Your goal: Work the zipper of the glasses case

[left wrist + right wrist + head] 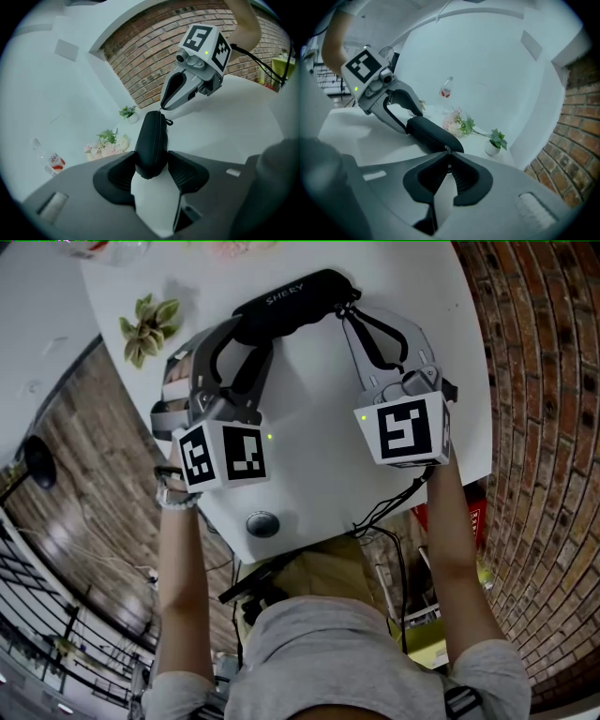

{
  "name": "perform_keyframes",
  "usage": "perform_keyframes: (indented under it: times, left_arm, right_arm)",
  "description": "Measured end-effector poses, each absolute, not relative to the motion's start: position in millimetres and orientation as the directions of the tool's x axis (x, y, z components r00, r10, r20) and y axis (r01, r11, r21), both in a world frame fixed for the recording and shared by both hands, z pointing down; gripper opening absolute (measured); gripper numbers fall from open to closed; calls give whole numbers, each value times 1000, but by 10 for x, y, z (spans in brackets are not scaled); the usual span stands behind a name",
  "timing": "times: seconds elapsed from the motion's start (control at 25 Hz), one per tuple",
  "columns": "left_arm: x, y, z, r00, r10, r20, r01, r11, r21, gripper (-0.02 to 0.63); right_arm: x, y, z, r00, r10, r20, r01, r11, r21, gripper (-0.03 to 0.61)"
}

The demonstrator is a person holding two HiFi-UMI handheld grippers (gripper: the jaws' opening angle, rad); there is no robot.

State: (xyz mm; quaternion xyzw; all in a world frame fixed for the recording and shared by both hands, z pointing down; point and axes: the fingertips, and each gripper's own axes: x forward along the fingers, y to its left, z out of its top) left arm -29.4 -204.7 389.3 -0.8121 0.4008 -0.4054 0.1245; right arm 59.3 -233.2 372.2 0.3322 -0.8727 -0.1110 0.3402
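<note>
Two edges bound the white table (309, 488): a potted plant (148, 326) by the left one, a brick wall (539, 381) past the right; bare tabletop lies nearer; left gripper (151, 168) clamps the black glasses case (153, 136), oblong, seemingly zipped, mid-table; right gripper (447, 157) pinches its zipper pull (447, 149).

The near end of the glasses case (152, 136) is hidden between the fingers (187, 173) of the left gripper (151, 164). The right gripper (449, 154) pinches the zipper pull (447, 149), covering most of it. The bottle (446, 89) has print too small to read.
</note>
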Motion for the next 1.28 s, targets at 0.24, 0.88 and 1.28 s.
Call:
perform_keyframes:
  times: [0.24, 0.88, 1.28]
  left_arm:
    - [-307, -2048, 3897, 345, -749, 565, -556, -648, -520, 232]
    - [-297, -2047, 3904, 343, -749, 567, -543, -651, -531, 232]
    - [-298, -2048, 3900, 346, -747, 568, -543, -653, -528, 232]
  right_arm:
    - [545, -2278, 3683, -521, -684, 510, -420, 726, 545, 21]
    - [613, -2312, 3864, -667, -531, 523, -565, 818, 110, 64]
    - [609, -2383, 3903, -804, -338, 489, -476, 858, -191, 64]
